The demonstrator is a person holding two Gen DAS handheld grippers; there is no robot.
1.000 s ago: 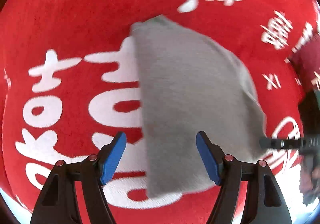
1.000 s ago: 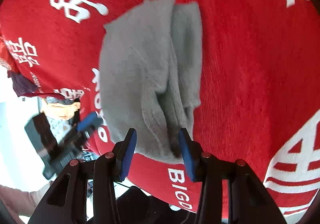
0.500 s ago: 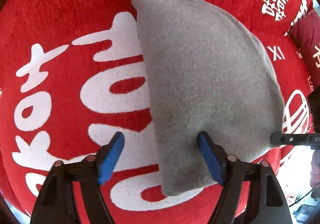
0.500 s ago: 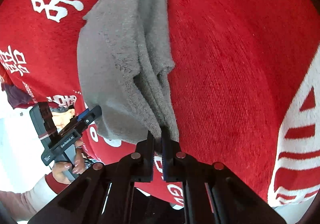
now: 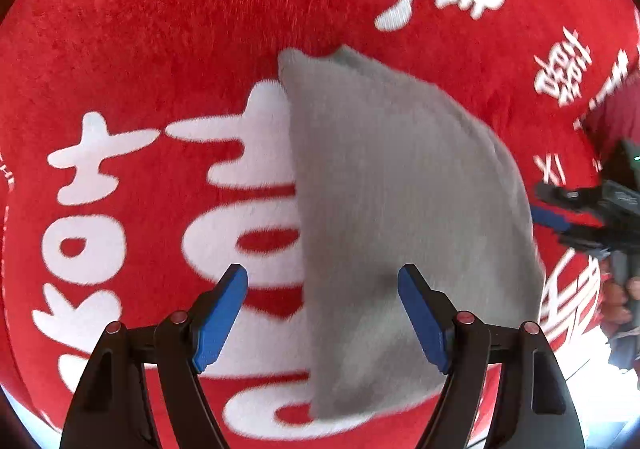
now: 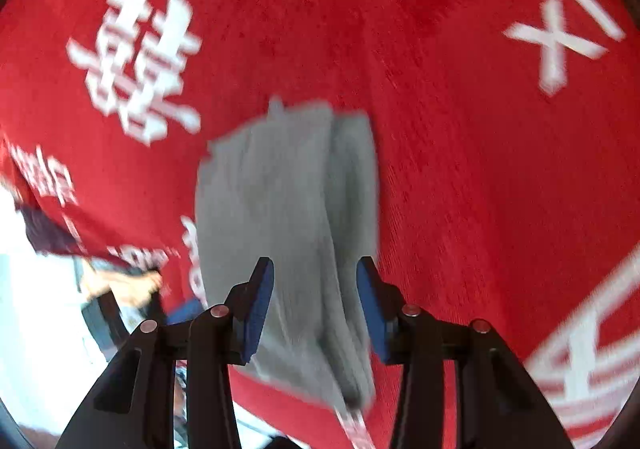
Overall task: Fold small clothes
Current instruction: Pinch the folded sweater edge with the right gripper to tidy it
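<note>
A small grey folded garment [image 5: 400, 189] lies on a red blanket with white characters [image 5: 160, 49]. My left gripper [image 5: 322, 281] hangs open above the garment's near left edge, which runs between its blue pads without touching them. My right gripper [image 6: 314, 277] is at the garment's [image 6: 288, 201] near end. Its jaws are opening, and the layered grey edge lies between the pads, which do not press on it. The right gripper [image 5: 560, 209] also shows at the right edge of the left wrist view, beside the garment.
The red blanket [image 6: 460, 129] covers the whole work surface. At the lower left of the right wrist view the blanket's edge gives way to a pale floor, where a hand [image 6: 132, 289] holds the left gripper. A dark red cloth [image 5: 616, 117] lies at the far right.
Half a second ago my right gripper was shut on the garment's near end; now its jaws stand apart and it has drawn back. The left gripper dipped closer and then lifted away again.
</note>
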